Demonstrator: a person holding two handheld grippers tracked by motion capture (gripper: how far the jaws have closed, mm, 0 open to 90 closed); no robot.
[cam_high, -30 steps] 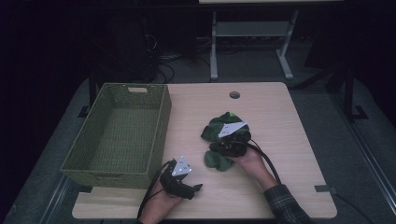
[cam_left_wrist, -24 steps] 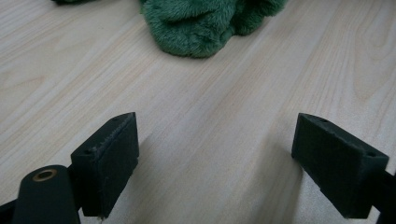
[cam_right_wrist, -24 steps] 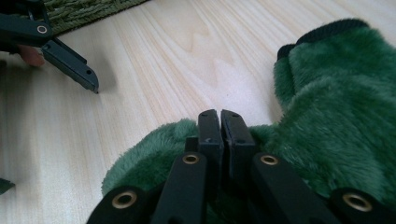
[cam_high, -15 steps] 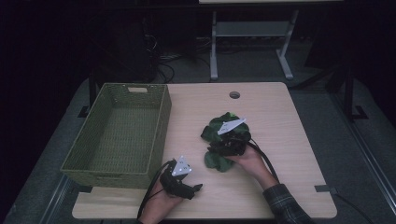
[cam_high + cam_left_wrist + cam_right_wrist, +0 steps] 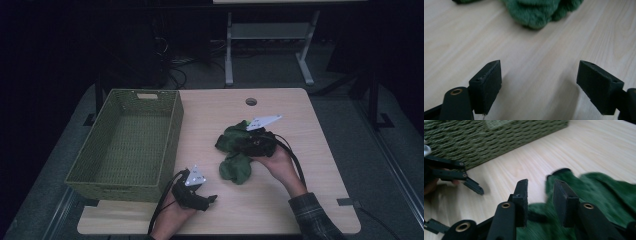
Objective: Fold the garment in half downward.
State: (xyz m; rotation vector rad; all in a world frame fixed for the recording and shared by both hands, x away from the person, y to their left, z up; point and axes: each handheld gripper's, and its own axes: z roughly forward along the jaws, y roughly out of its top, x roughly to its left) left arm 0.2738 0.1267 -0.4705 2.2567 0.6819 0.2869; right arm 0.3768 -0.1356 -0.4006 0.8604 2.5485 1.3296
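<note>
A crumpled dark green cloth [image 5: 235,170] lies at the middle of the light wooden table [image 5: 300,115]. My right gripper [image 5: 239,145] rests low over its upper part. In the right gripper view the jaws of that gripper [image 5: 540,182] stand a narrow gap apart above the cloth [image 5: 604,192], with nothing clamped between them. My left gripper [image 5: 212,198] sits near the table's front edge, left of the cloth. Its jaws [image 5: 539,72] are wide open over bare wood, with the cloth [image 5: 536,12] a short way ahead.
A woven green basket [image 5: 172,135] with nothing in it stands on the left of the table, and its wall [image 5: 486,142] shows beyond the right jaws. A round cable hole [image 5: 251,101] sits near the far edge. Bare wood lies right of the cloth.
My right gripper has shifted slightly away and to the right over the cloth. The left gripper has stayed in place.
</note>
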